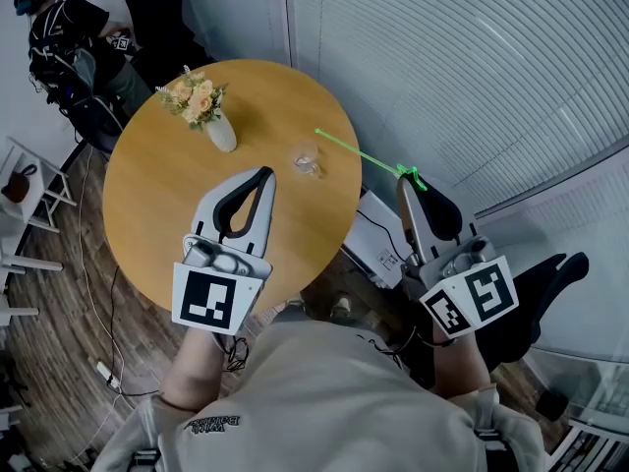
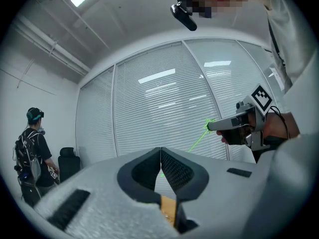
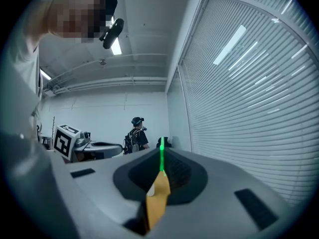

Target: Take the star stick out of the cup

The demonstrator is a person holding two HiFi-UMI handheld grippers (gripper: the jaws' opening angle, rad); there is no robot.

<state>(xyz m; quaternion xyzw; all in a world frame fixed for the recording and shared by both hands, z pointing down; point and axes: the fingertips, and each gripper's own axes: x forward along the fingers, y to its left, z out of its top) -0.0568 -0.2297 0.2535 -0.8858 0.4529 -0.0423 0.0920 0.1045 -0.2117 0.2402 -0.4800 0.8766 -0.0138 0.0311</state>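
The thin green star stick (image 1: pixel 362 152) is out of the small clear glass cup (image 1: pixel 307 159) and hangs in the air past the round table's right edge. My right gripper (image 1: pixel 405 179) is shut on its star end, and the bare end points back toward the cup. In the right gripper view the stick (image 3: pixel 162 158) runs up between the closed jaws of that gripper (image 3: pixel 162 151). My left gripper (image 1: pixel 264 173) hovers over the table, just left of the cup, shut and empty. In the left gripper view its jaws (image 2: pixel 160 151) meet, with the stick (image 2: pixel 198 139) beyond them.
A white vase (image 1: pixel 221 133) of flowers stands on the wooden table (image 1: pixel 157 195), behind and left of the cup. White blinds cover the glass wall (image 1: pixel 472 57) at the right. A person with a backpack (image 2: pixel 32 143) stands beside a dark chair (image 2: pixel 67 161) at the far left. Cables lie on the floor (image 1: pixel 98 293).
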